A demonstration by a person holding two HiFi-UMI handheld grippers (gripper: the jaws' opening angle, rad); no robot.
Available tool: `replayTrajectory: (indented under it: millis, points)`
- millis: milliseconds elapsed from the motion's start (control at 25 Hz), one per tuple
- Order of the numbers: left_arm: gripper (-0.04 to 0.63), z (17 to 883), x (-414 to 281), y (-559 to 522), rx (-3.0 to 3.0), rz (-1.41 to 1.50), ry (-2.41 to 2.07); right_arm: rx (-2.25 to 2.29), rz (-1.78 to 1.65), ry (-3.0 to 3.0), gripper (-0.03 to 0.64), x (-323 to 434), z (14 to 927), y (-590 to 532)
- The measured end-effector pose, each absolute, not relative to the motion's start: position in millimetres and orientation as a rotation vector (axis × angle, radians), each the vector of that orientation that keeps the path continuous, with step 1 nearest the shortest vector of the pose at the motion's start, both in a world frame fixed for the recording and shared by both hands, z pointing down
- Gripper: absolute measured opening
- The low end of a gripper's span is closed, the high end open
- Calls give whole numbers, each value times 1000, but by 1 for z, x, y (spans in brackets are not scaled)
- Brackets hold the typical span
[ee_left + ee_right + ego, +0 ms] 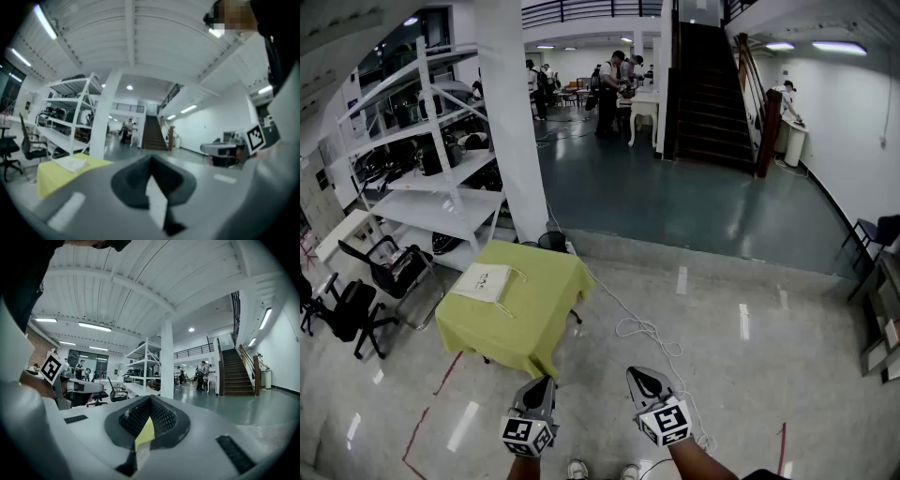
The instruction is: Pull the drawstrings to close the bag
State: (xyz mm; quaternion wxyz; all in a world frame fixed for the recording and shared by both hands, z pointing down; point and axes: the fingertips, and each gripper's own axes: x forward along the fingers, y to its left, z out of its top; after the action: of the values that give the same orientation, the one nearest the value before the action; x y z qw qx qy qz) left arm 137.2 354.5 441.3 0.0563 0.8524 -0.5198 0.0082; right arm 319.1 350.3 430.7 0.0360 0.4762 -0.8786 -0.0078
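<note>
Bag lies on the tabletop at ten o'clock. Left gripper and right gripper hold their fingers together, empty.

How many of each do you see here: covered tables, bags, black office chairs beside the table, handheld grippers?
Yellow-green cloth-covered table: 1
White fabric drawstring bag: 1
Black office chairs: 2
Grey handheld grippers, left gripper and right gripper: 2
Total: 6

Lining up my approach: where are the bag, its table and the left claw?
bag (485, 281), head view, middle of its white face.
table (546, 309), head view, bare yellow cloth beside the bag.
left claw (547, 382), head view, its shut tips.
</note>
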Motion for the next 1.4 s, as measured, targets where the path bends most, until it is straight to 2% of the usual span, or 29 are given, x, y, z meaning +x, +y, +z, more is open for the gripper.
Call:
replayTrajectory:
  millis: [280, 1400]
  points:
    - [3, 432, 147, 350, 2616, 28, -1590, 1496, -65, -2671, -10, 333, 422, 344]
    - [3, 459, 70, 313, 2614, 103, -1520, 1469, -39, -2669, -11, 231, 434, 306]
